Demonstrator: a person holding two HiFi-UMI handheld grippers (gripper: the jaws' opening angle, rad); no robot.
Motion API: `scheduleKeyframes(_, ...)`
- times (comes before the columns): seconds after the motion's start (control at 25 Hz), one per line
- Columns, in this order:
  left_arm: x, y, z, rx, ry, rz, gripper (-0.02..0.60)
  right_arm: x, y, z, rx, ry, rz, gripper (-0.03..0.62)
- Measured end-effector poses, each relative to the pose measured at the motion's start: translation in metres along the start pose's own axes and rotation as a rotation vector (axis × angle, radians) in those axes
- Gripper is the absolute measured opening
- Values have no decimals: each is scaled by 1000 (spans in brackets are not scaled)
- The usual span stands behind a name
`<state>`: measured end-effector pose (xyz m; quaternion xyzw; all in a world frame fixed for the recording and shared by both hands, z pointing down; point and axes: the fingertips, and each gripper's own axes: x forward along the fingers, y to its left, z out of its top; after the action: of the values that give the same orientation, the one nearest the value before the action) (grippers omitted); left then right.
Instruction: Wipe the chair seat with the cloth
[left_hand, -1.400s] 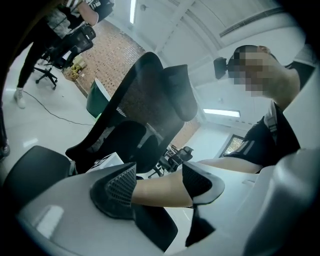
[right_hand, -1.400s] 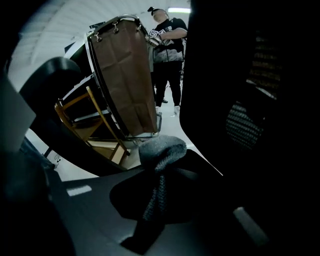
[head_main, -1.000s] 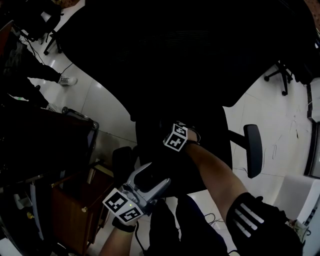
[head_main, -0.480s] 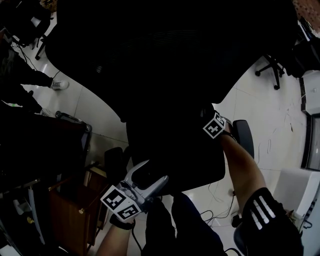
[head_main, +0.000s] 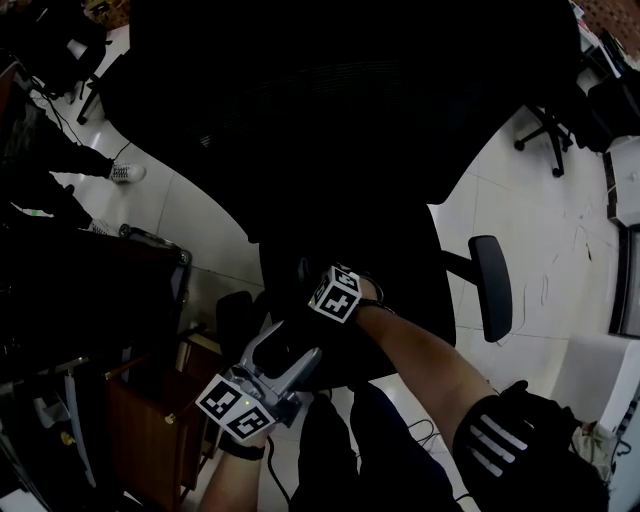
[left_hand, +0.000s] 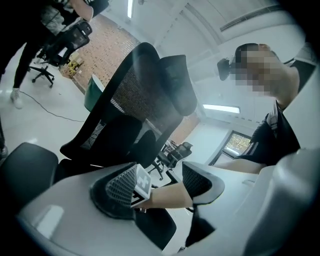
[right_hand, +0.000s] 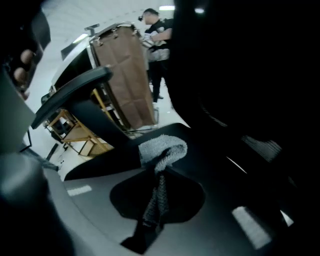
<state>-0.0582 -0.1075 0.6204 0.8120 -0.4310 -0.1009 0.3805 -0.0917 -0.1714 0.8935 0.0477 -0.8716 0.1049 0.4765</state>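
The black office chair's seat (head_main: 400, 270) fills the middle of the head view, very dark. My right gripper (head_main: 318, 285) is low over the seat's front left part, marker cube up. In the right gripper view its jaws are shut on a grey terry cloth (right_hand: 161, 149) whose bunched end lies on the seat (right_hand: 215, 165). The cloth is too dark to make out from the head. My left gripper (head_main: 290, 345) is held off the seat's front edge, open and holding nothing. Between its pads (left_hand: 122, 185) I see the right gripper's cube (left_hand: 142, 182).
The chair's mesh back (head_main: 330, 100) rises behind the seat, and an armrest (head_main: 490, 285) sticks out at right. A wooden cabinet (head_main: 150, 400) stands close at left. A person's legs (head_main: 60, 150) and another chair's base (head_main: 540, 140) stand on the white tiled floor.
The right gripper swept across the seat to the right side half a second ago and has now come back to the front left. The left gripper has barely moved.
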Motion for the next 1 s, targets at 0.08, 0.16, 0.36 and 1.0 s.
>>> scheduleKeyframes(0.08, -4, 1, -1, 5, 2, 6, 311, 17, 27, 18, -31, 0, 41, 28)
scheduleKeyframes(0.16, -8, 2, -3, 7, 2, 13, 311, 27, 40, 17, -38, 29, 57, 28)
scheduleKeyframes(0.36, -12, 4, -8, -3, -4, 18, 311, 23, 22, -29, -52, 99, 20, 28)
scheduleKeyframes(1.0, 4, -28, -22, -6, 47, -50, 311, -125, -117, -223, 177, 304, -317, 28)
